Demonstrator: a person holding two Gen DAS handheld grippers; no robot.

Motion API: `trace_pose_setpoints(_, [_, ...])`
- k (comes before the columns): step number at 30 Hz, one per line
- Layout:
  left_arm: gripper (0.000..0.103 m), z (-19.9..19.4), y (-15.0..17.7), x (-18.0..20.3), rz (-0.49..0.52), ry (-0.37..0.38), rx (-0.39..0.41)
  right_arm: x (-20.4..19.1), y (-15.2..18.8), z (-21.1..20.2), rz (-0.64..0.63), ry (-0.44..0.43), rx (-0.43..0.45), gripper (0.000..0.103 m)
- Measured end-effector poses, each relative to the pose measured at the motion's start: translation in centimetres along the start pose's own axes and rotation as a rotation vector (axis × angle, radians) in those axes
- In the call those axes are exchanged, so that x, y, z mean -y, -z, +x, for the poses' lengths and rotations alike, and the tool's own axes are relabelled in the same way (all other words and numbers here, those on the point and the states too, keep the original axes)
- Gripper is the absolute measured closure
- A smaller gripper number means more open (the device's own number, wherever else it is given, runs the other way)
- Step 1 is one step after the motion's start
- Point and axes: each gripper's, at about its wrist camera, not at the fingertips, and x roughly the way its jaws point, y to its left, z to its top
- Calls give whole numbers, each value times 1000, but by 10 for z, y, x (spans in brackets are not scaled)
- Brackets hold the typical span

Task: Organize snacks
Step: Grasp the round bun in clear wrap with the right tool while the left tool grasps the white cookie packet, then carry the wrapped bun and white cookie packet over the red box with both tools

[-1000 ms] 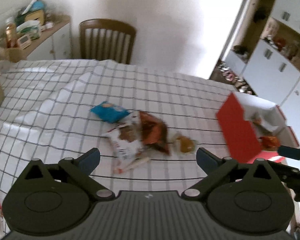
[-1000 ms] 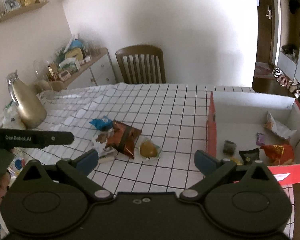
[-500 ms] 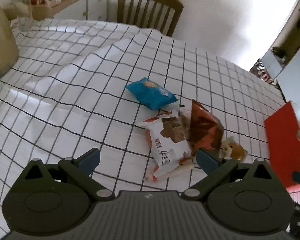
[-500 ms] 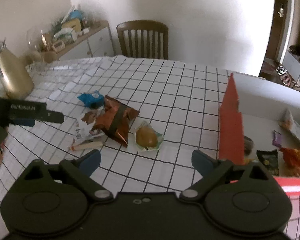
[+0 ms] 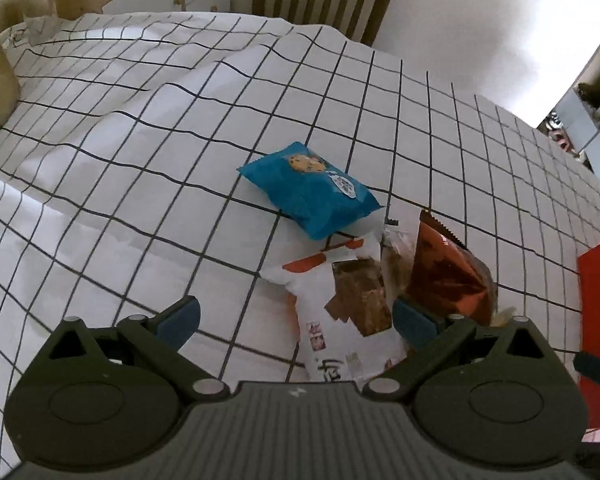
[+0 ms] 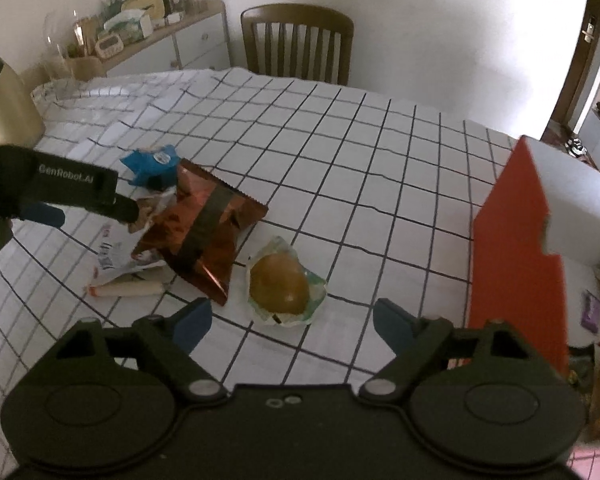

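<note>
A small heap of snacks lies on the checked tablecloth. It holds a blue cookie pack (image 5: 310, 188), a white packet with brown print (image 5: 342, 312), a shiny brown bag (image 6: 202, 236), a thin sausage stick (image 6: 126, 290) and a wrapped round bun (image 6: 282, 284). My left gripper (image 5: 296, 318) hovers open over the white packet, touching nothing. It also shows as a dark arm in the right wrist view, left gripper (image 6: 76, 192). My right gripper (image 6: 292, 322) hangs just above the bun; its jaws are closing with nothing pressed between them.
A red-and-white box (image 6: 516, 248) stands at the right with several snacks inside. A wooden chair (image 6: 298, 42) stands behind the table. A sideboard (image 6: 164, 40) with clutter and a gold jug (image 6: 6, 100) sit at the left.
Both grippers have come down and forward toward the snack heap, which now looks larger. The right gripper's jaws have narrowed a little.
</note>
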Motion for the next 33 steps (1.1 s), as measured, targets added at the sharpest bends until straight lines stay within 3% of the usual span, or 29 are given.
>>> trace_pose_setpoints(17, [5, 20, 2, 7, -61, -19, -15, -16, -12, 51, -119, 42, -35, 28])
trace_pose_setpoints(22, [24, 14, 2, 9, -73, 7, -3, -15, -12, 49, -86, 28, -32, 48])
trace_pose_setpoints(26, [52, 9, 3, 11, -73, 53, -7, -15, -11, 46, -59, 30, -33, 50])
trace_pose_setpoints(33, [54, 5, 5, 4, -73, 56, -9, -14, -2, 35, -22, 48, -39, 56])
